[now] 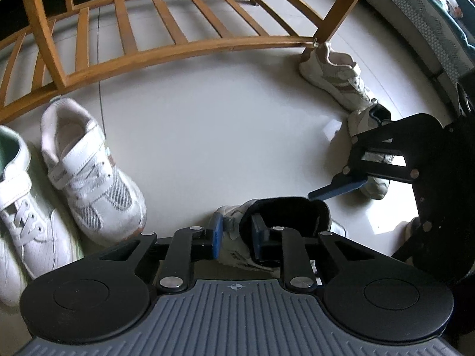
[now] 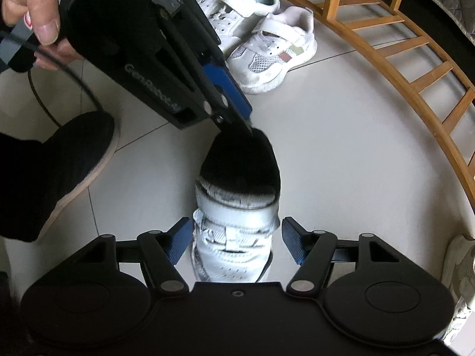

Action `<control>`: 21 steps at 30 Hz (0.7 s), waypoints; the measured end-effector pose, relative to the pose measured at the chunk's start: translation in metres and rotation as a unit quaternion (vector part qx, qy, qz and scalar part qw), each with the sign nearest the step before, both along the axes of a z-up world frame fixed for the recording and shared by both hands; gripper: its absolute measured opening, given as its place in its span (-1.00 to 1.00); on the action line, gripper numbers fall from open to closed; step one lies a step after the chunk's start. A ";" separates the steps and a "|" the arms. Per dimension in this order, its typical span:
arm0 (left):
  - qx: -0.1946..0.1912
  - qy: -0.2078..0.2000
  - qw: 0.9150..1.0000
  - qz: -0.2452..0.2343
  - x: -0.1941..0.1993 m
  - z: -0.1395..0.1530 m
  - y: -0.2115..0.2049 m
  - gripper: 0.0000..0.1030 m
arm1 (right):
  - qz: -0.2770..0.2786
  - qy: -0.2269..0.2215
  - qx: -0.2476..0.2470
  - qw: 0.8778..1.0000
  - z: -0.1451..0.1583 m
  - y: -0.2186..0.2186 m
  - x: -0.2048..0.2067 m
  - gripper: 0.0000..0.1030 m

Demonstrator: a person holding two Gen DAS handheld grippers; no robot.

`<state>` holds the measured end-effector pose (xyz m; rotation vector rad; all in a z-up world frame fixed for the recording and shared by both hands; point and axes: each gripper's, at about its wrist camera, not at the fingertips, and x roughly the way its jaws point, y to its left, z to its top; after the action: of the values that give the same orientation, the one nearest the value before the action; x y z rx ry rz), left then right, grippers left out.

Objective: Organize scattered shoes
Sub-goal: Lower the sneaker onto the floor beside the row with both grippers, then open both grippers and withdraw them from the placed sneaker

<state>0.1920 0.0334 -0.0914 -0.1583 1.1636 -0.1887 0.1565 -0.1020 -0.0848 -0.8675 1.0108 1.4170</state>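
Observation:
A white strap shoe with a black lining (image 2: pixel 234 207) lies on the pale floor, heel away from my right camera. My left gripper (image 1: pixel 237 237) is shut on its black heel collar (image 1: pixel 285 210); in the right wrist view the left gripper (image 2: pixel 248 126) comes down from the upper left onto that collar. My right gripper (image 2: pixel 236 244) is open, one blue pad on each side of the shoe's forefoot, the right pad clearly apart from it. The left wrist view shows the right gripper (image 1: pixel 353 154) at the right.
A wooden slatted shoe rack (image 1: pixel 148 29) curves along the back. Beside it stand a white mesh sneaker (image 1: pixel 89 172) and a green-lined white shoe (image 1: pixel 20 192). Beige sneakers (image 1: pixel 335 74) lie at the right. A person's black slipper (image 2: pixel 74 163) and a cable (image 2: pixel 59 89) are at the left.

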 end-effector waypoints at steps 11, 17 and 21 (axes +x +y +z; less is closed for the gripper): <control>-0.011 -0.005 1.000 0.017 0.003 -0.002 0.001 -0.54 | -0.068 0.027 -0.009 0.997 -0.012 0.014 0.008 0.28; -0.015 -0.012 0.999 0.038 0.002 0.004 0.010 -0.50 | -0.111 0.039 -0.004 0.993 -0.012 0.010 0.016 0.21; -0.017 -0.025 0.997 0.066 -0.001 0.013 0.023 -0.45 | -0.152 0.035 -0.001 0.988 -0.011 0.010 0.029 0.20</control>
<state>0.1915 0.0565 -0.0782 -0.2592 1.0971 -0.0947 0.1856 -0.0921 -0.0960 -0.6360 1.1457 1.1927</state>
